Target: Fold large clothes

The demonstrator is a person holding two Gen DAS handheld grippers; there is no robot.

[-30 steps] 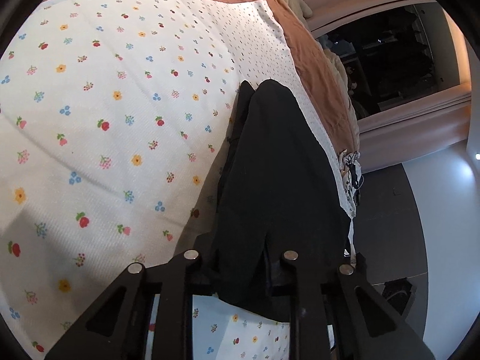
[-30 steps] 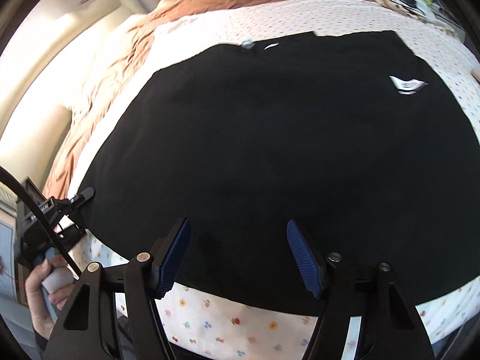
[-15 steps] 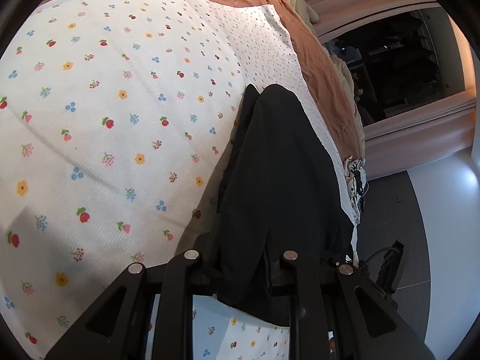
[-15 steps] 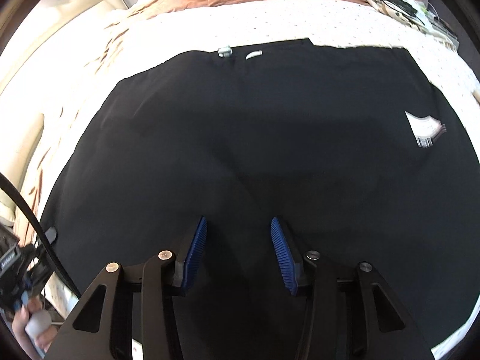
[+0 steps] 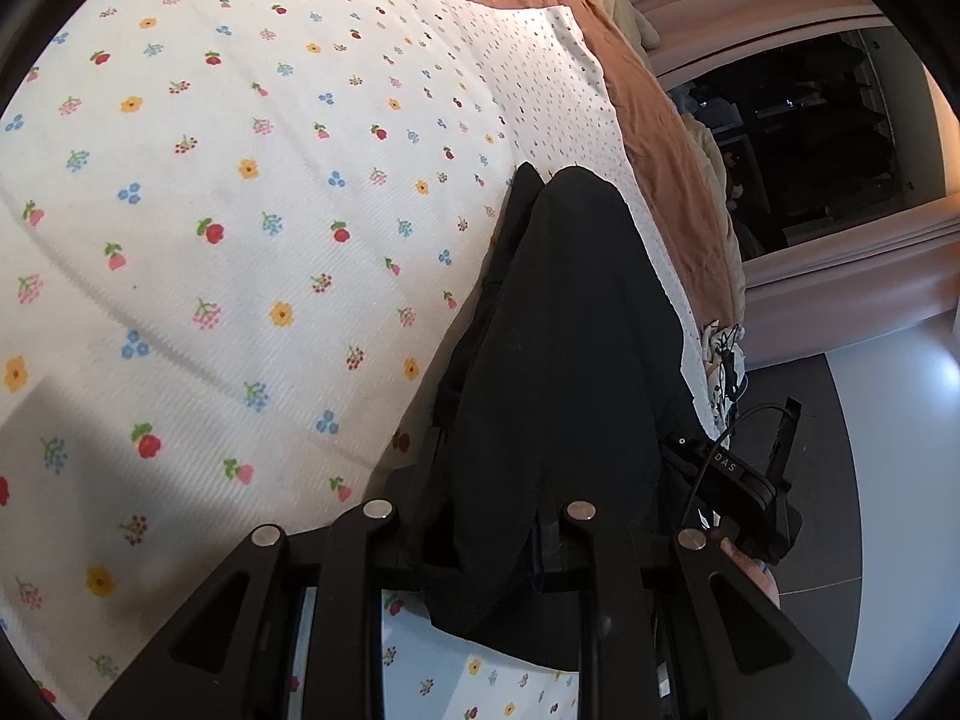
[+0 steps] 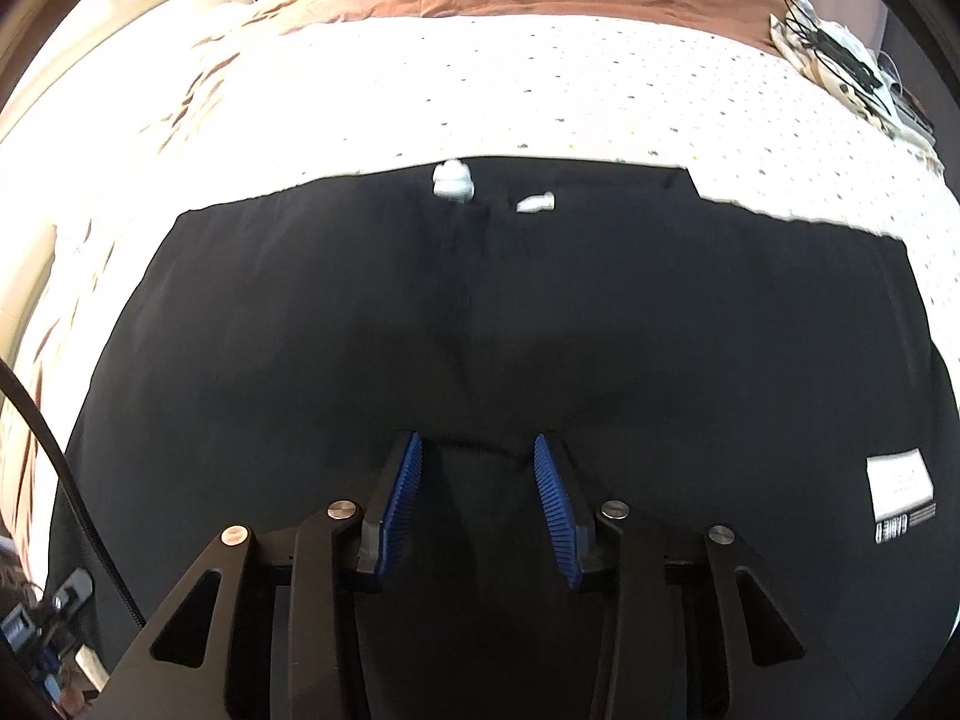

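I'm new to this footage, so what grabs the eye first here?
A big black garment spread across the bed fills the right wrist view, with the right gripper closing on a ridge of it. In the left wrist view, the left gripper pinches its edge above a flowered sheet.

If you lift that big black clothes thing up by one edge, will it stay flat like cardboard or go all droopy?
Probably droopy. The black garment already hangs in soft folds from the left gripper, which is shut on it. It likely bunches when pushed: a small ridge sits between the right gripper pads. It looks light, since one pinch holds it.
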